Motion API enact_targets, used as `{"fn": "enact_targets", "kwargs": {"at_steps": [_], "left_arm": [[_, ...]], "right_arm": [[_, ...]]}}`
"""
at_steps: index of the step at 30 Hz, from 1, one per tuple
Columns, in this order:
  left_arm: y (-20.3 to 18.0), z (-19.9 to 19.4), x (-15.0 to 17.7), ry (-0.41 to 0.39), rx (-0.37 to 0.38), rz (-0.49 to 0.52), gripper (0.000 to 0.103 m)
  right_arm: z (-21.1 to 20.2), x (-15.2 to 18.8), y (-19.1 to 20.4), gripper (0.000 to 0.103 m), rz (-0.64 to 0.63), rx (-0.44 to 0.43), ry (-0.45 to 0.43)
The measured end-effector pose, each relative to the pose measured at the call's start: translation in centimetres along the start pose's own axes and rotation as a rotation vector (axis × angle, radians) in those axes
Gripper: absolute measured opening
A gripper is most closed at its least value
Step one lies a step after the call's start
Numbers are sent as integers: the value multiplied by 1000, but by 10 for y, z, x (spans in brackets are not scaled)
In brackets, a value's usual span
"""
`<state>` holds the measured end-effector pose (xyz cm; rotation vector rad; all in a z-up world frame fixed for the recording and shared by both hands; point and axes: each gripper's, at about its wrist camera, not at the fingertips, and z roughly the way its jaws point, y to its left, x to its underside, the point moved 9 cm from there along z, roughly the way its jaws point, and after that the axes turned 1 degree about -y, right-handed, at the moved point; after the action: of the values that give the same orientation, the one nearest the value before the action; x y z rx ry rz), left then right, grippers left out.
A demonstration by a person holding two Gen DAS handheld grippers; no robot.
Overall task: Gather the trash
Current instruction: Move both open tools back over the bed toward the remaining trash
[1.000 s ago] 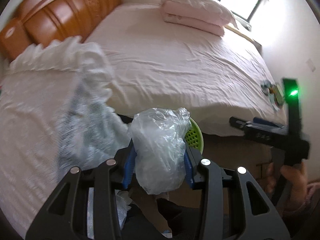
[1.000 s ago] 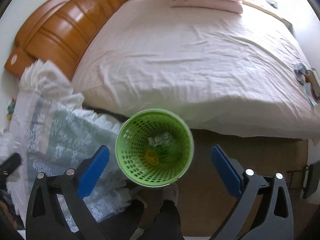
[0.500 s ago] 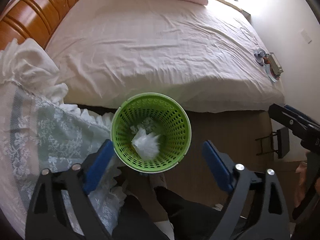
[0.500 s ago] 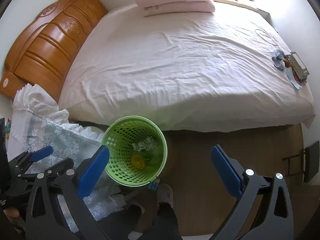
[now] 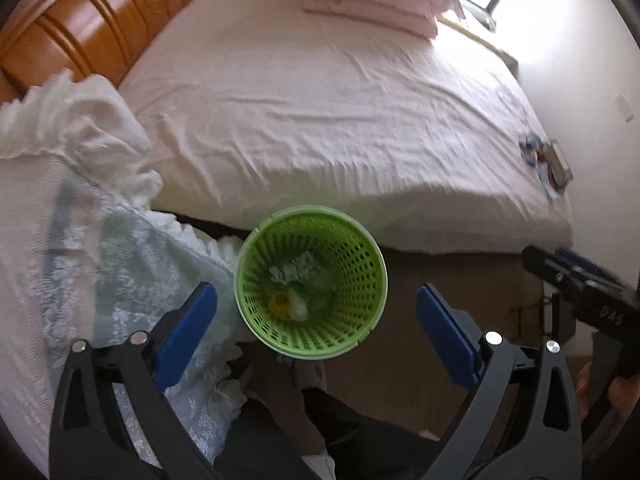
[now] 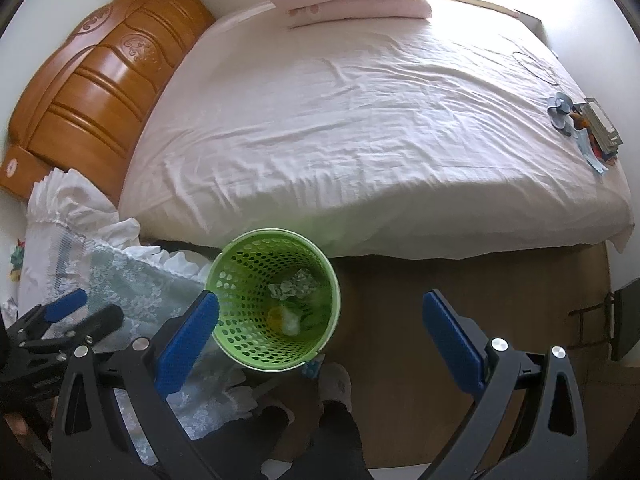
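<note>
left claw (image 5: 316, 312): jaws have just been opening and now stand fully wide, nothing between the blue pads. a second ago they were clamped on a crumpled clear plastic bag; half a second ago that bag was dropping into the green basket (image 5: 311, 282). in the left wrist view the claw hovers right over the basket mouth, pointing steeply down. trash (image 5: 294, 292) sits at the bottom: a pale crumpled wad, something yellow, a whitish lump (the dropped bag is probably the translucent stuff there, can't separate it cleanly). right claw's body shows at the right edge (image 5: 580, 292), with part of the person's hand below it. view is a bit motion-blurred.

right wrist view: right claw (image 6: 320, 328) also wide open and empty, basket (image 6: 274, 300) just left of its centre line, standing on the floor against the side of the bed (image 6: 360, 128). same trash (image 6: 288, 304) inside. left claw visible at far left (image 6: 60, 320) over the lace cloth (image 6: 132, 276). a small pile of items (image 6: 584, 128) lies near the bed's far right edge, well apart from the basket.

meaning: this piece looks deposited, drop step done. both claws free. my guess is the bed-edge pile is the next candidate, if any of it counts as trash – too small to tell.
</note>
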<state>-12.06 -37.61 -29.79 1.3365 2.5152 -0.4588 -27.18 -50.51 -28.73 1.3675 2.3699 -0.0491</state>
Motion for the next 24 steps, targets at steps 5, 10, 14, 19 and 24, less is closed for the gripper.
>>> {"fn": "enact_targets", "kwargs": {"at_steps": [5,10,14,19,24], "left_arm": [[19,-40,-12,-99,-41,-34,95],[54,-90,-14,-199,-96,-90,95],[87,-127,-5,-255,-147,-150,95],[136,-166,17,-306,-221,-243,95],[180,-195,46,-335,-309,-317,95]], "right_arm": [[-8,-6,27,100,-34,-46,-12],[-18,-8,68,100,-88,-109,-15],[-30,-9,114,101,-151,-177,-28],[-45,-3,178,101,-283,-225,-62],[-59,15,250,101,-469,-259,-106]]}}
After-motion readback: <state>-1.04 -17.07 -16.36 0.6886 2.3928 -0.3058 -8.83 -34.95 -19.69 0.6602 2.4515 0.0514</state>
